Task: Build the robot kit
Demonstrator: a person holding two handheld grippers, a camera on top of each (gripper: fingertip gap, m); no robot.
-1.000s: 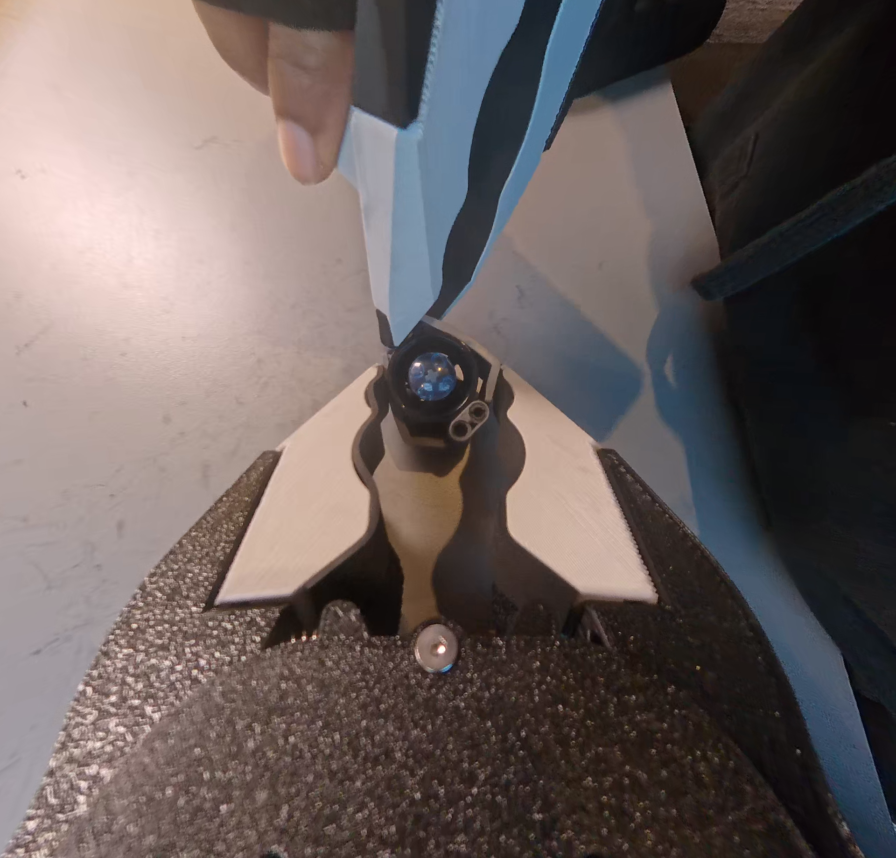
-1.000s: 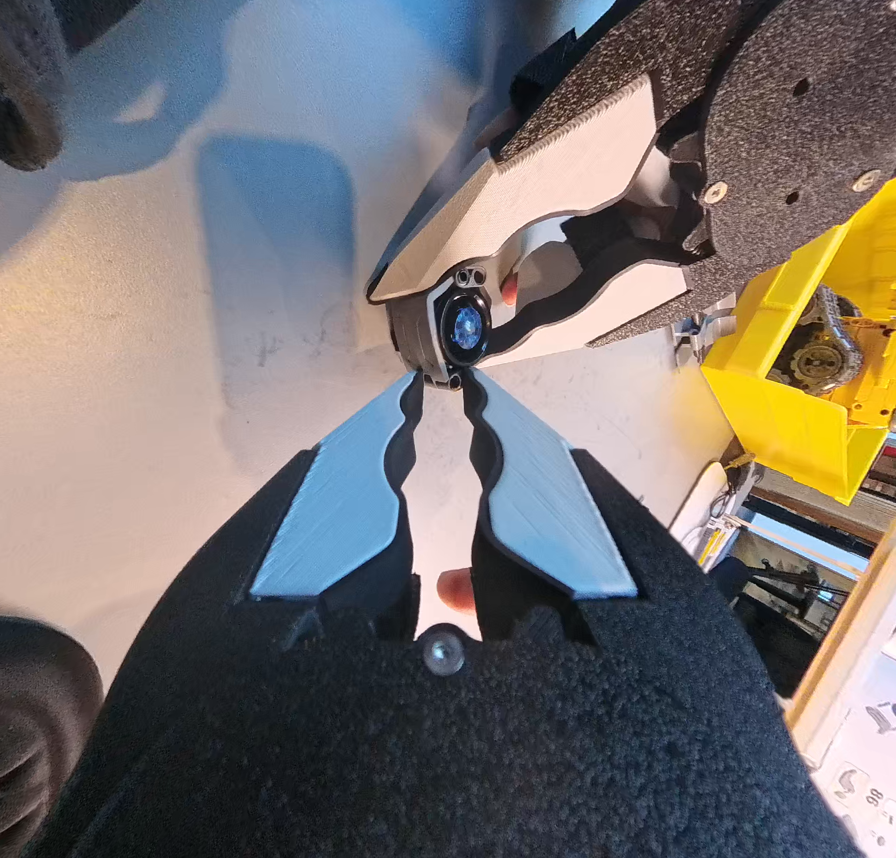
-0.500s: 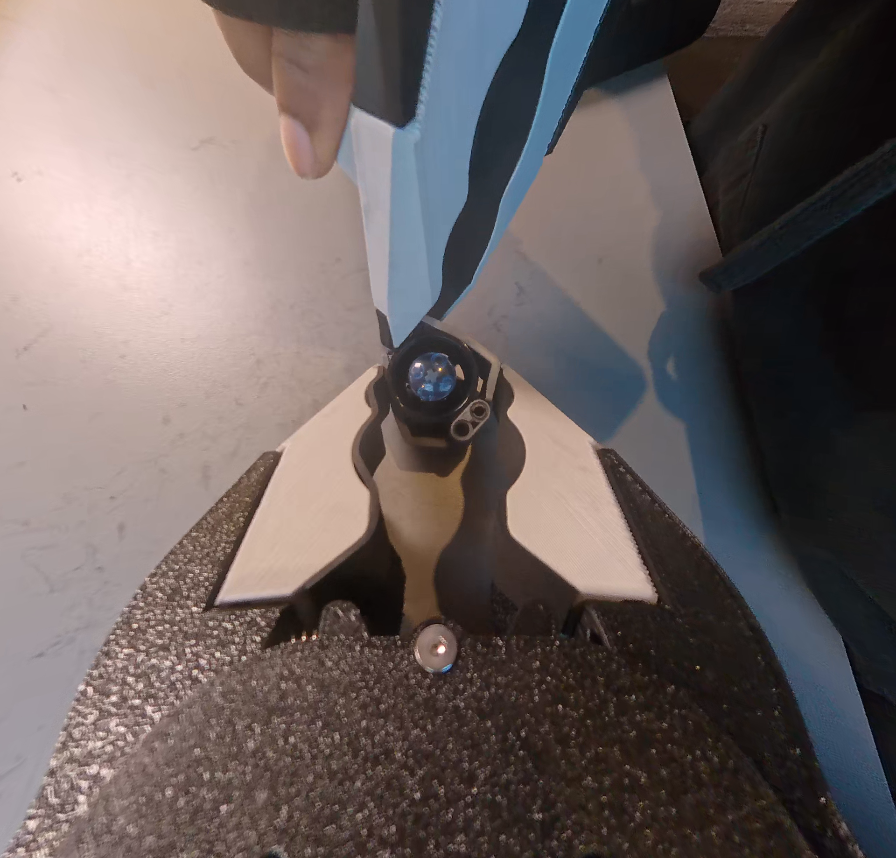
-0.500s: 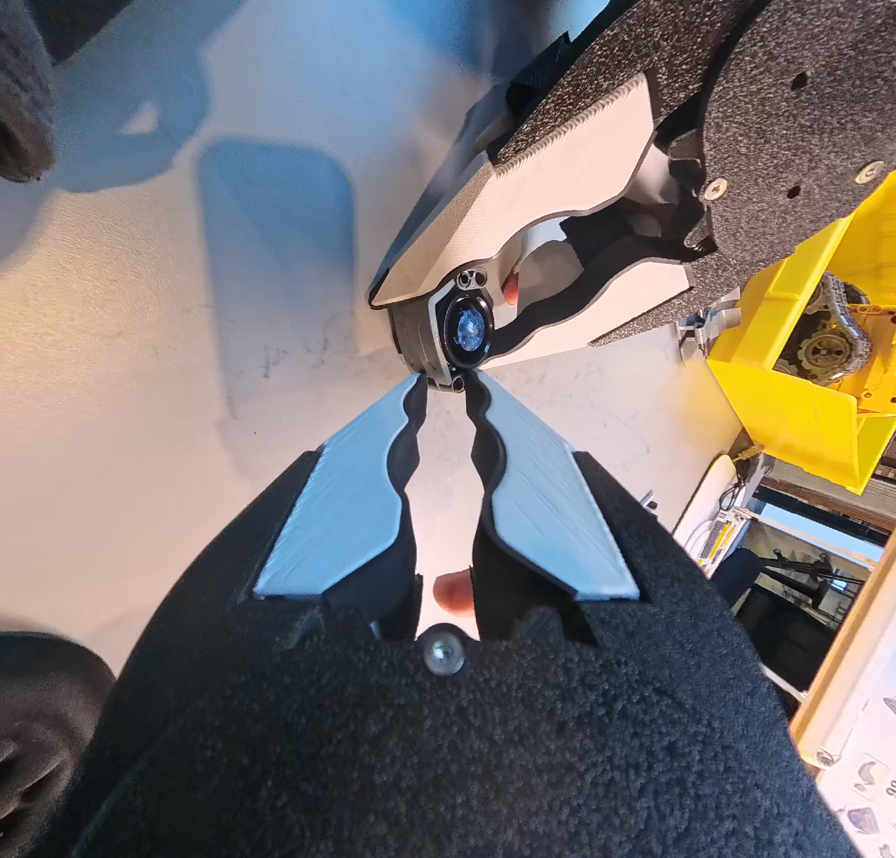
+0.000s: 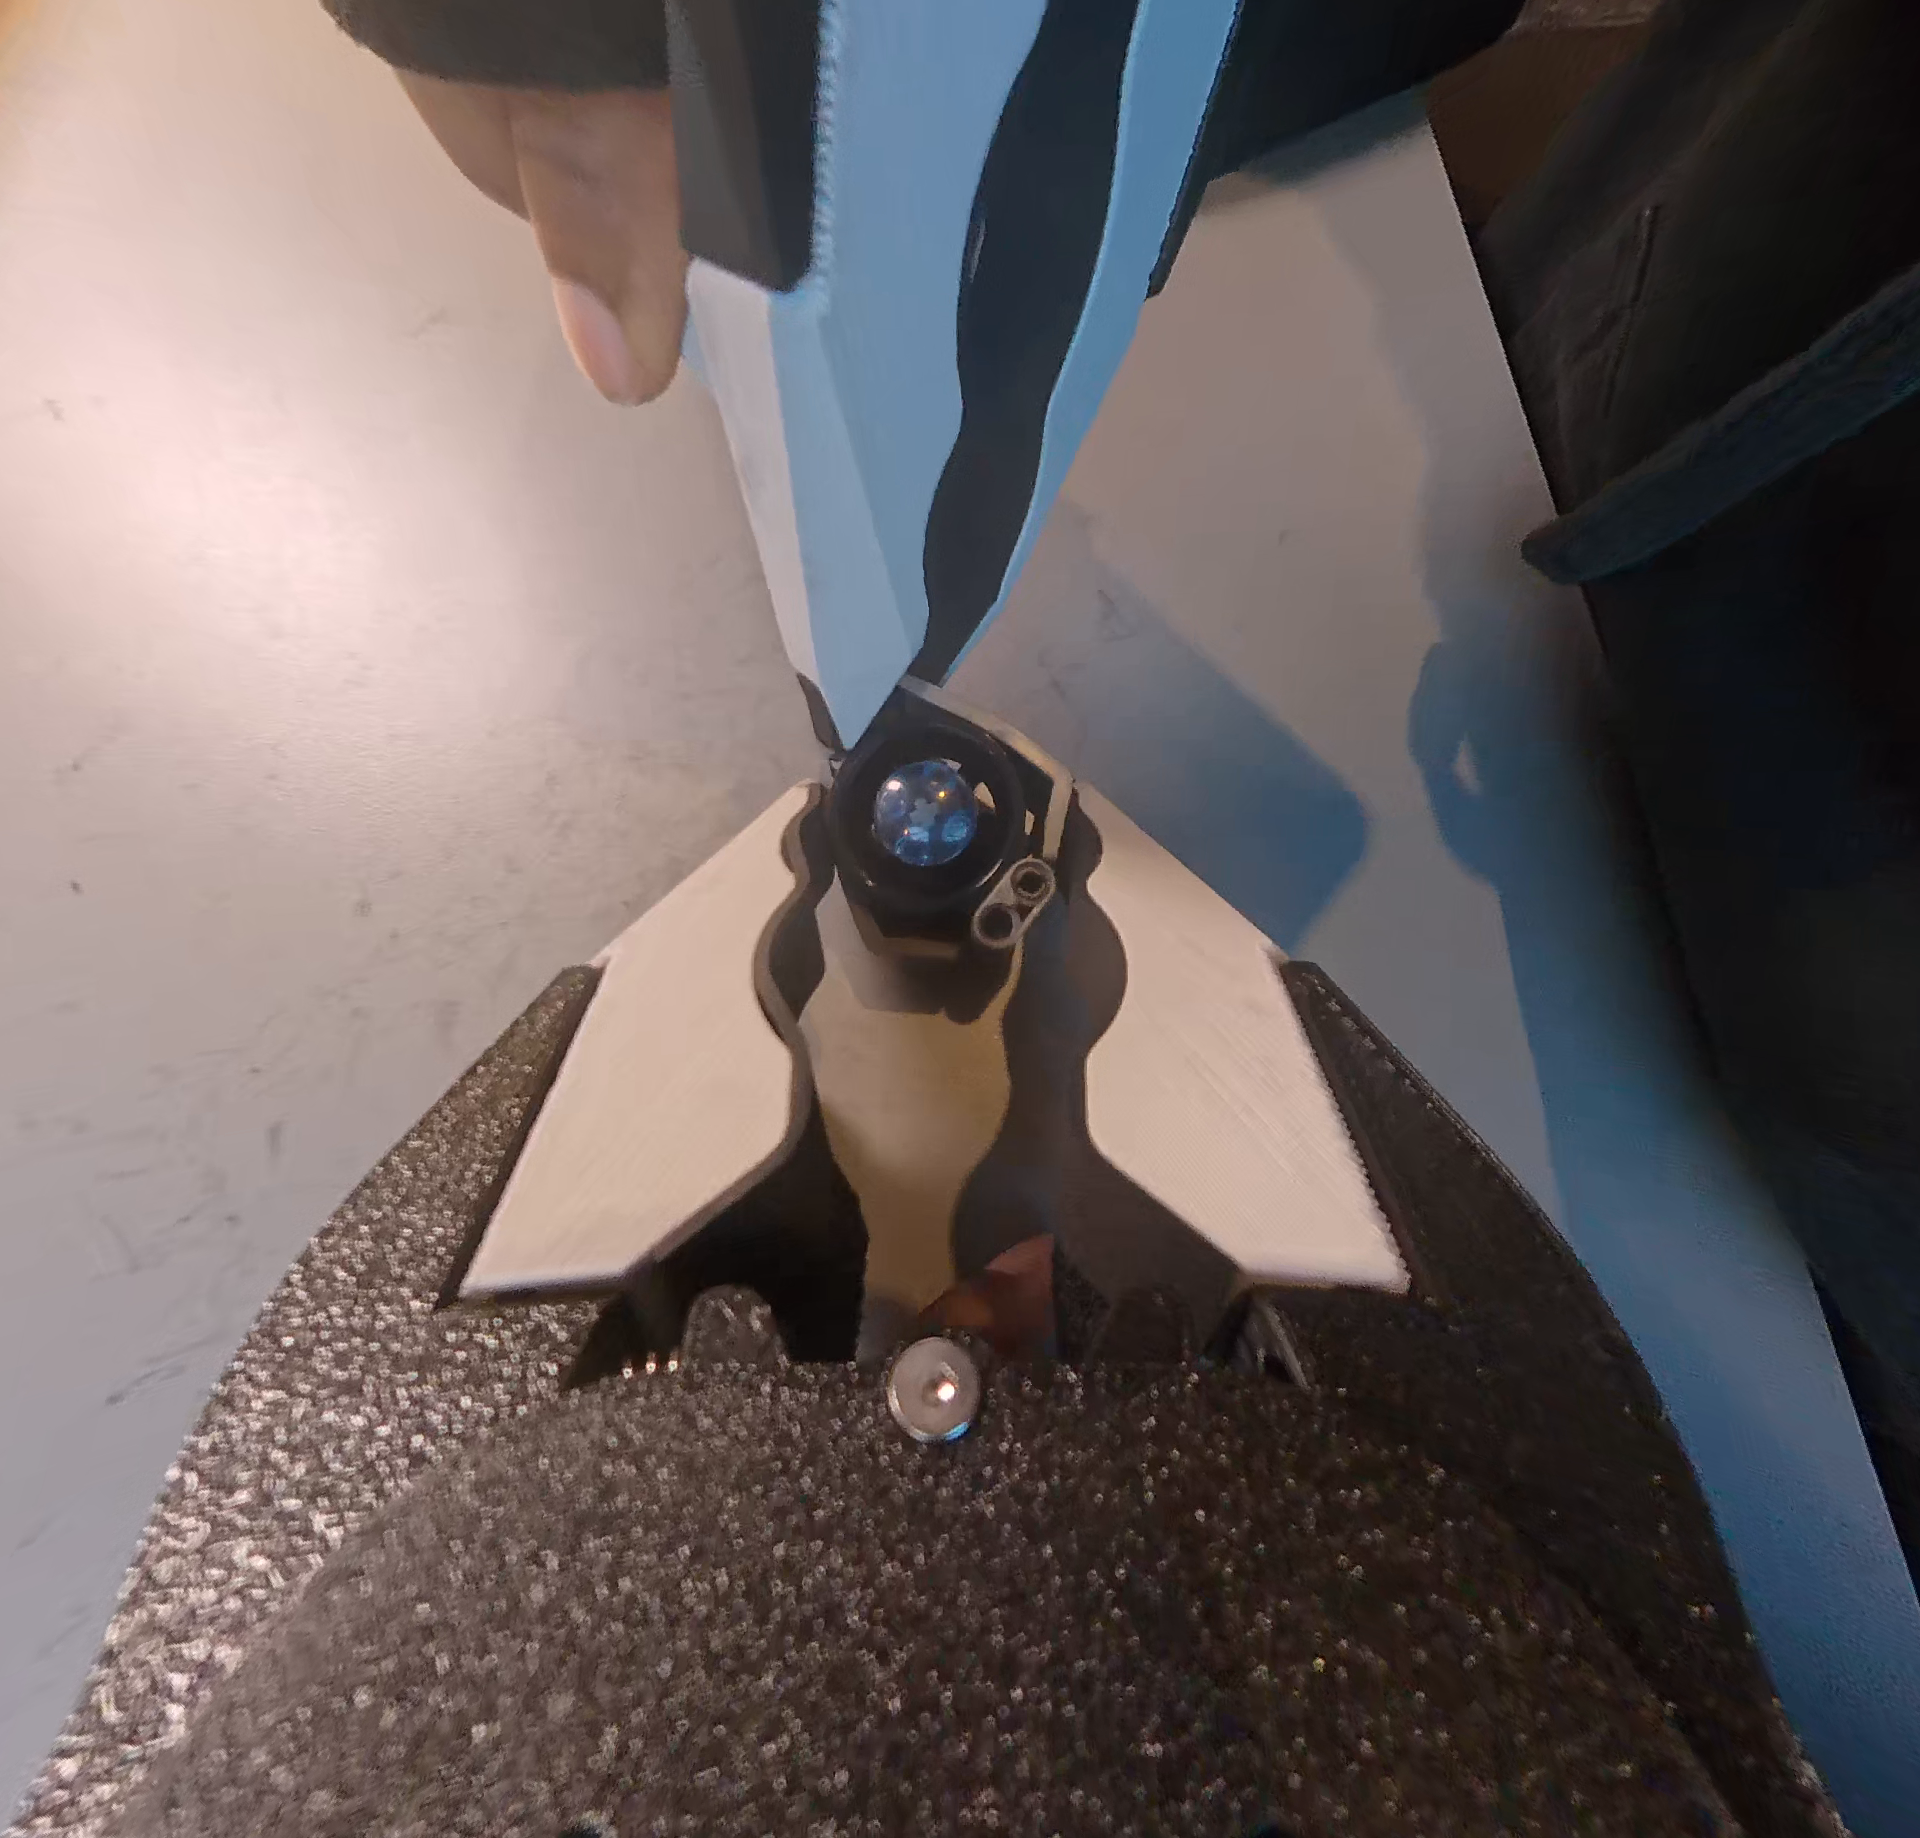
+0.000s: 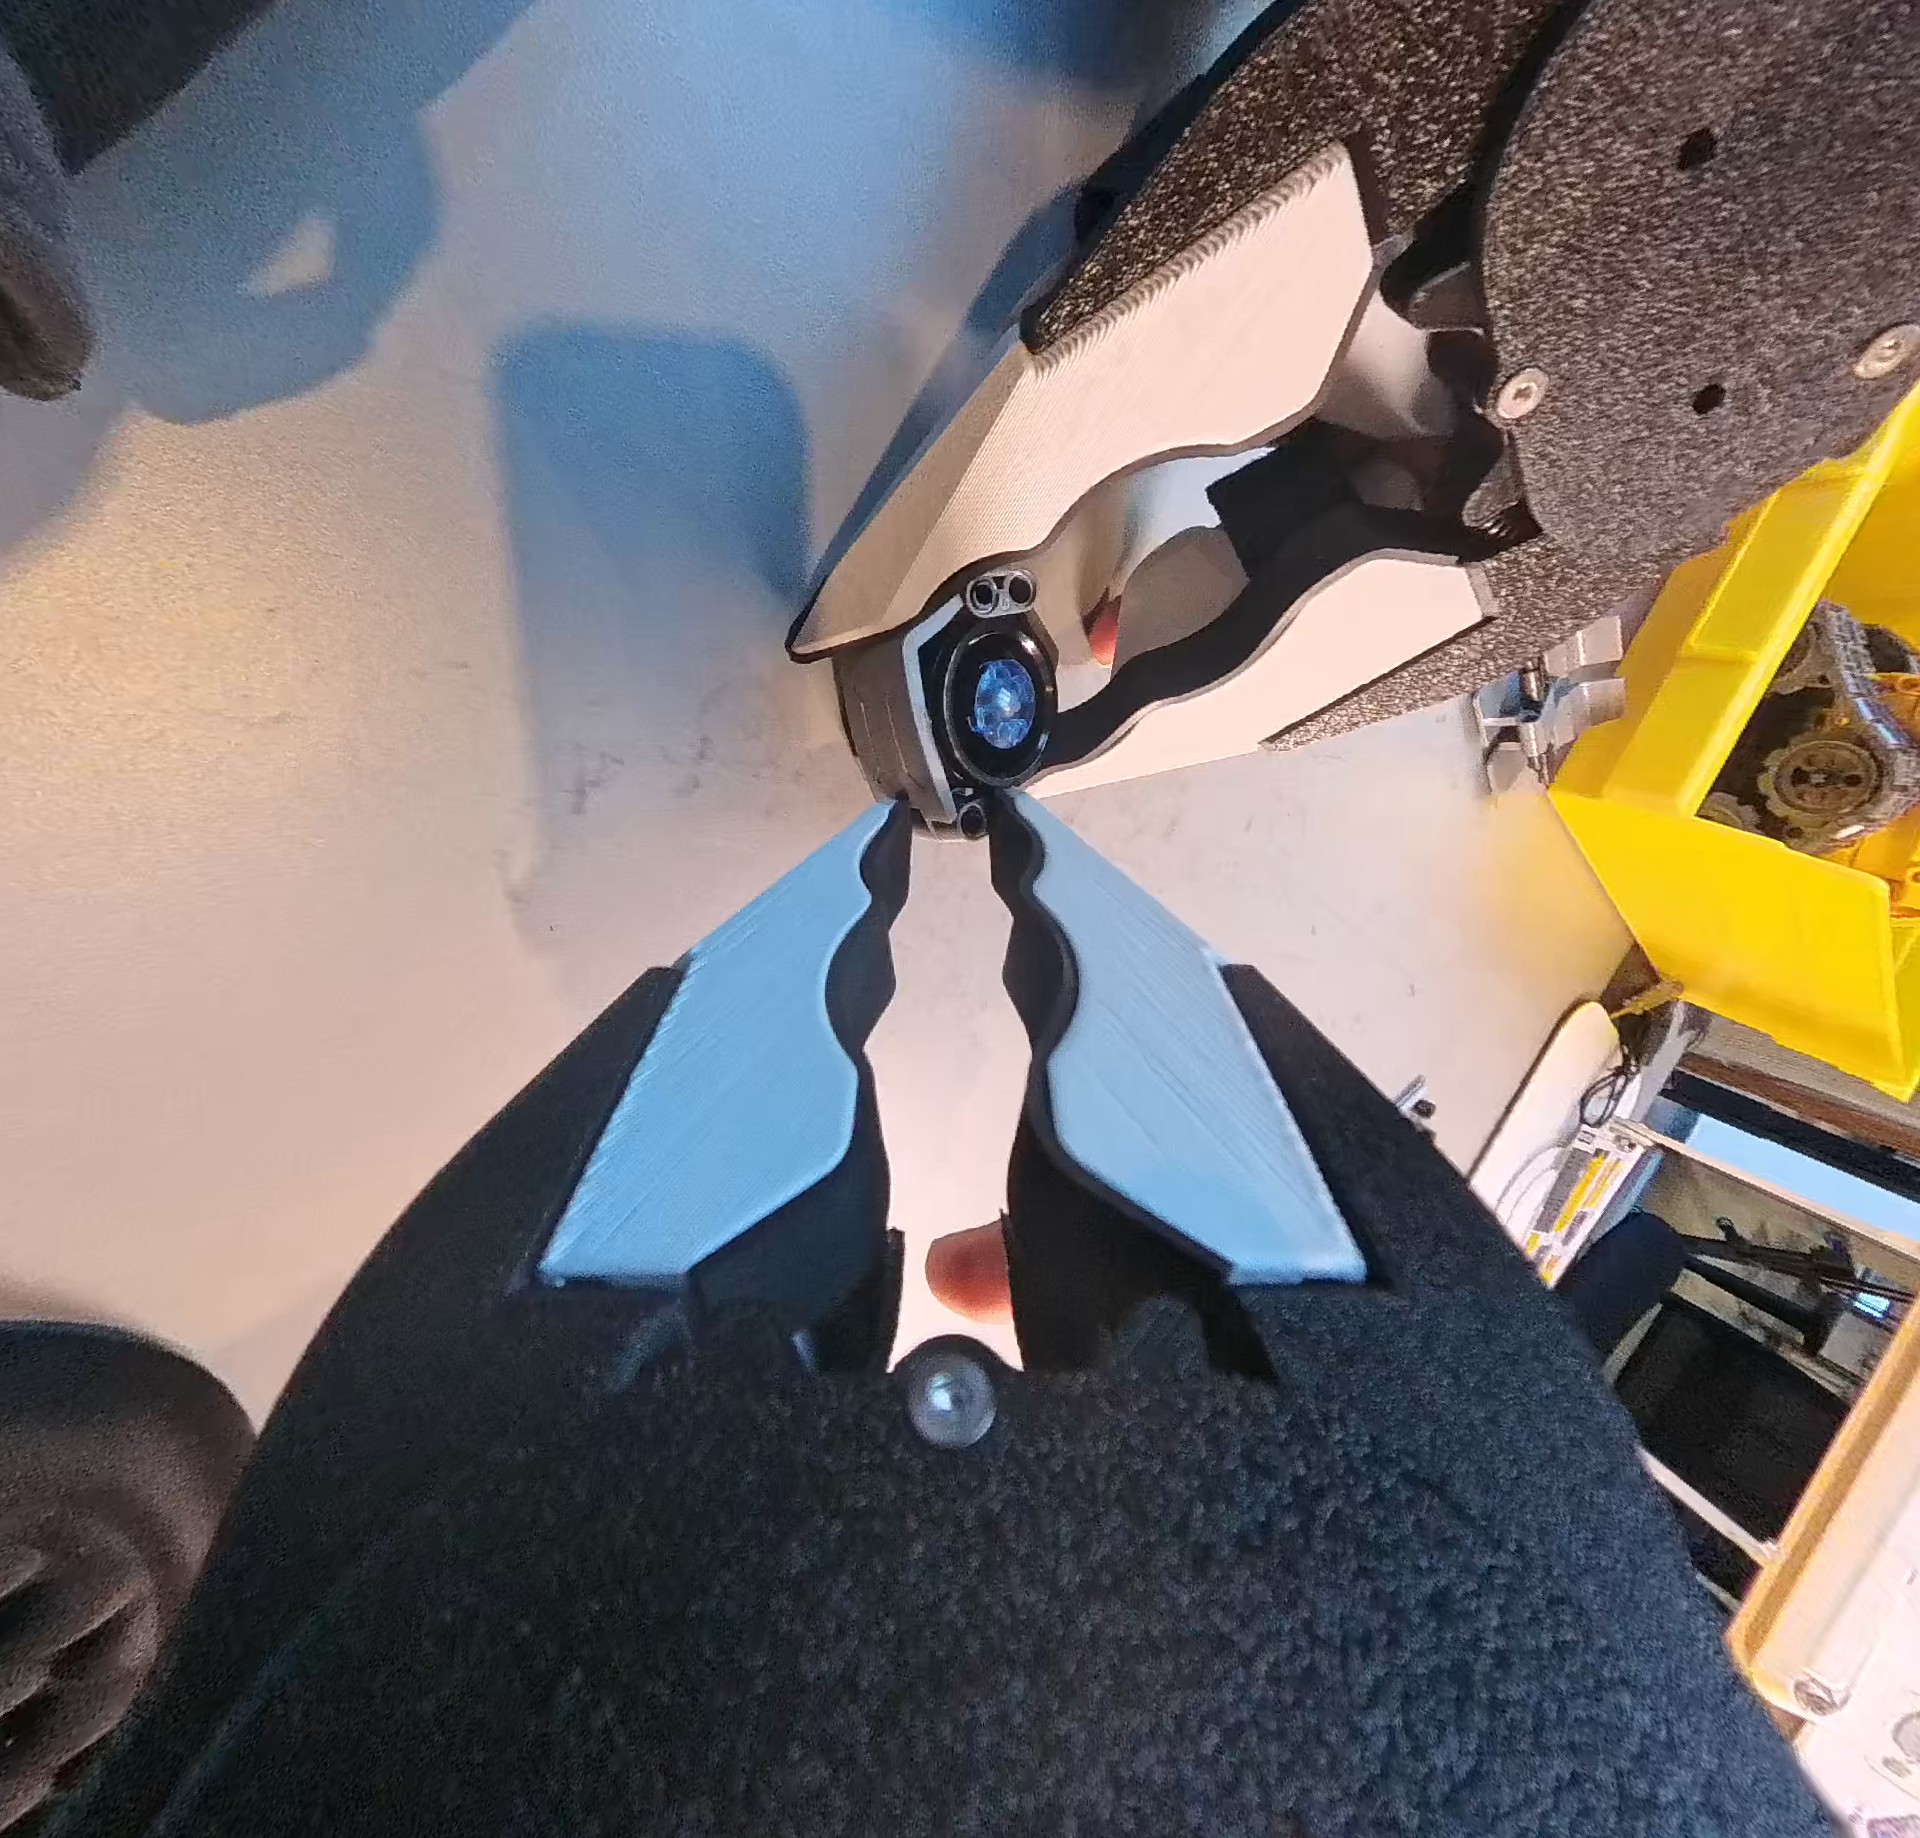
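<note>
1. When viewed from the left wrist: clamped between the tips of the left gripper [image 5: 930, 858], a small black-and-grey plastic housing with a blue glass dome [image 5: 925, 822], held clear above the pale scuffed tabletop [image 5: 260, 645].
2. Reaching down from the top, the right gripper [image 5: 883, 713], narrow, tips on the housing's far edge; beside it, a bare thumb [image 5: 603, 261].
3. At right, dark clothing [image 5: 1714, 645].
4. From the right wrist: right gripper [image 6: 951, 817] nearly closed, seemingly nipping the housing's [image 6: 987, 702] lower corner.
5. Gripped from the upper right by the left gripper [image 6: 935, 692].
6. Near the right edge, a yellow plastic bin [image 6: 1714, 853] holding dark gear parts [image 6: 1808, 780].
</note>
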